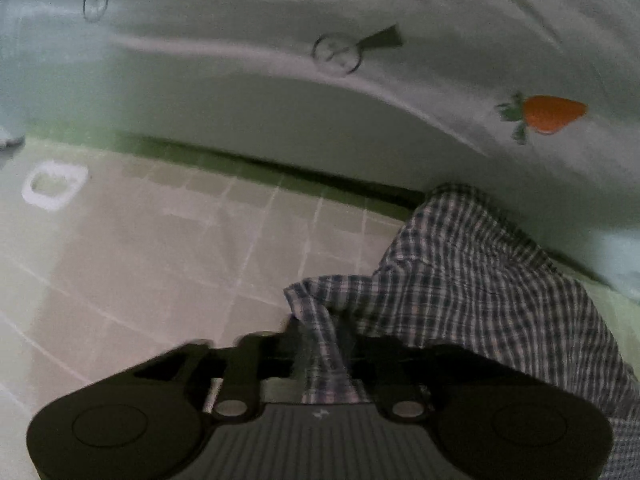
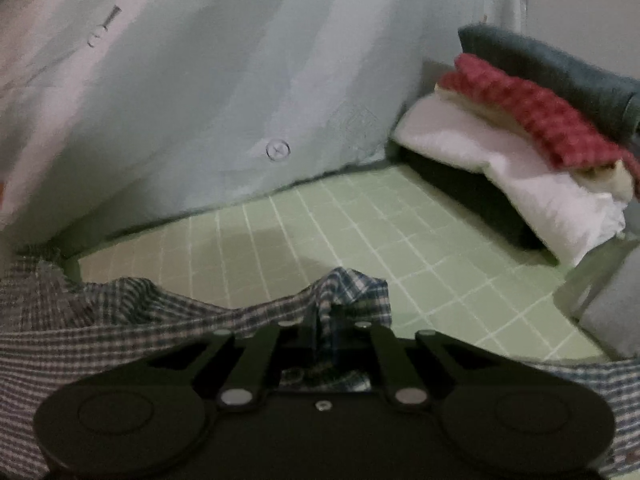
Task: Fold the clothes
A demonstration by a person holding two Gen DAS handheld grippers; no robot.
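Note:
A blue-and-white checked garment [image 1: 480, 280] lies crumpled on a green gridded mat [image 1: 160, 260]. In the left wrist view a strip of its edge runs up through my left gripper [image 1: 324, 336]. The jaws stand apart around the strip, and the blurred picture shows no pad pressing on it. In the right wrist view the same checked garment [image 2: 120, 312] drapes across the front of the mat [image 2: 360, 232]. My right gripper [image 2: 326, 316] is shut on a raised fold of it, which bunches up above the fingertips.
A pale blue-white buttoned fabric [image 1: 280, 120] with an orange fruit motif [image 1: 552, 114] rises behind the mat, also as a wall of pale fabric [image 2: 240, 80]. A stack of folded clothes [image 2: 520, 140], white, red-checked and dark grey, sits at the right. A white ring mark [image 1: 54, 186] lies far left.

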